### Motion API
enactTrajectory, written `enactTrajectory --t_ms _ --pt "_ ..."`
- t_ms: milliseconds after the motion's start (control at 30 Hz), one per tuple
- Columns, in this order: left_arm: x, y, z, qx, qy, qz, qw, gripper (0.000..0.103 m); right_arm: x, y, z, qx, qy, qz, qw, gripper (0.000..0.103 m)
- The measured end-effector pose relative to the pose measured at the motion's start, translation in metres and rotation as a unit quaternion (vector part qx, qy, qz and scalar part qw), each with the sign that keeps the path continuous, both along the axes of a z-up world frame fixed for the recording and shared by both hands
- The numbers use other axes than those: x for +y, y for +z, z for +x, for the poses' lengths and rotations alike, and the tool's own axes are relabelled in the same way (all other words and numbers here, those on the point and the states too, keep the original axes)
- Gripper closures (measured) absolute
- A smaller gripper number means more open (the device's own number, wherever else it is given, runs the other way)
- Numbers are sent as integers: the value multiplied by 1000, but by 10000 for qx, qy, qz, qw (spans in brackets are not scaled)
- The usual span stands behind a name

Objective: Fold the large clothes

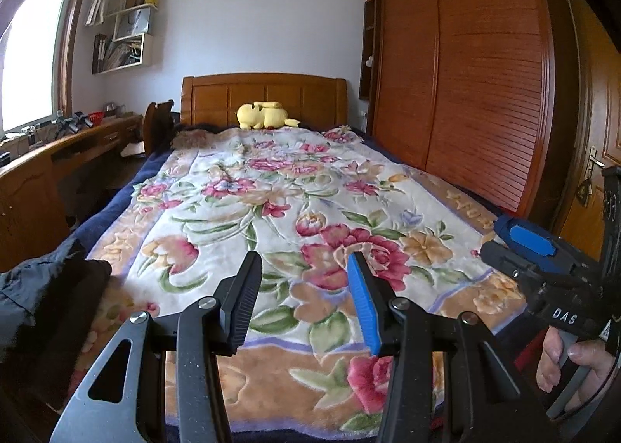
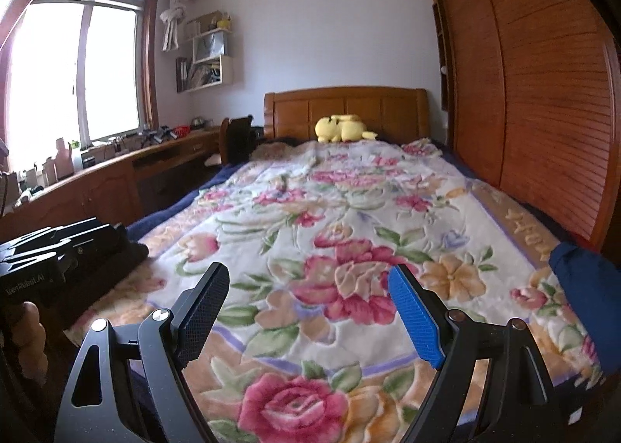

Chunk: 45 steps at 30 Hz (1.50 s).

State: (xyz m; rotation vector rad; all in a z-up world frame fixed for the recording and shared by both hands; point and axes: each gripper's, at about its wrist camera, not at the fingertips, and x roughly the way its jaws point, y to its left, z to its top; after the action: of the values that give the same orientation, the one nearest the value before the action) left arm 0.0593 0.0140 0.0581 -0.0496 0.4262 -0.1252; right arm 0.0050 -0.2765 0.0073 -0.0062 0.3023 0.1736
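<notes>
My left gripper is open and empty, held above the near end of a bed covered by a floral blanket. My right gripper is open and empty too, above the same blanket. A dark grey garment lies heaped at the bed's near left corner, left of the left gripper. The right gripper also shows at the right edge of the left wrist view, and the left gripper's body at the left edge of the right wrist view. A dark blue cloth shows at the right edge of the right wrist view.
A yellow plush toy lies by the wooden headboard. A wooden wardrobe runs along the bed's right side. A wooden desk with clutter stands on the left under the window. Wall shelves hang above it.
</notes>
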Motion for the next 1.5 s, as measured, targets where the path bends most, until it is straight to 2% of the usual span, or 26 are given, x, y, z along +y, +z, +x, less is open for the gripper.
enactTrajectory --t_ms 200,500,1500 --pt "10 -2 -7 -52 207 -14 9998 56 0 -8 -3 -175 -205 -103 9996 18" --pt "14 -18 -8 30 389 12 9992 56 3 -24 9 -130 -298 -119 9994 18" --pt "16 -23 -6 99 395 15 9992 56 -6 -21 3 -63 -205 -90 9997 18"
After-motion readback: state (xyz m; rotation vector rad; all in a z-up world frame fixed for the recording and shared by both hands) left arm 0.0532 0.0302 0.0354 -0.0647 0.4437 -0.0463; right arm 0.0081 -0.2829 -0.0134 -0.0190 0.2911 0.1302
